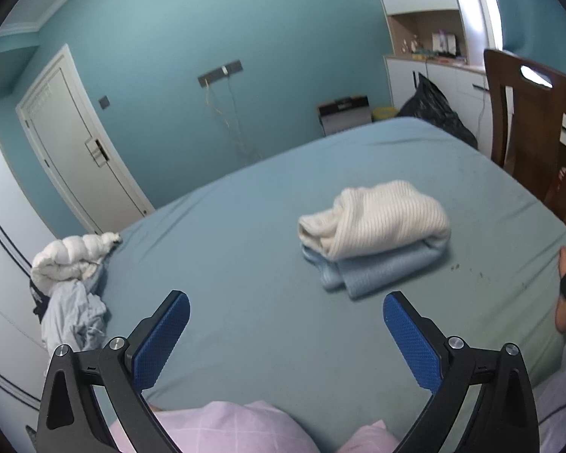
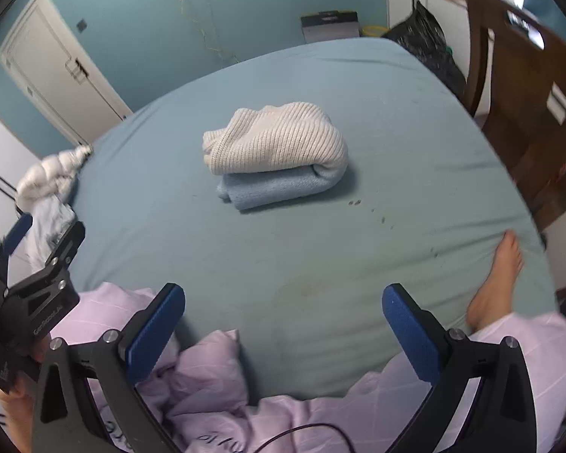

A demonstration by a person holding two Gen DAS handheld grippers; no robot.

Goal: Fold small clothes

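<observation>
Fig.: I hold both grippers above the near edge of the bed (image 1: 245, 226), the left gripper (image 1: 286, 324) and right gripper (image 2: 283, 317) each with blue-padded fingers (image 1: 162, 339) spread wide and nothing between them. Ahead of both, well apart from the fingertips, a folded cream ribbed sweater (image 2: 279, 137) lies stacked on a folded pale-blue knit garment (image 2: 275, 185) on the bed's teal sheet (image 2: 396, 132). Crumpled white and grey clothes (image 1: 71, 271) sit at the bed's left edge, a person's bare foot (image 2: 498, 279) rests toward its right edge, and pink-clad legs (image 2: 215, 389) lie beneath my grippers.
</observation>
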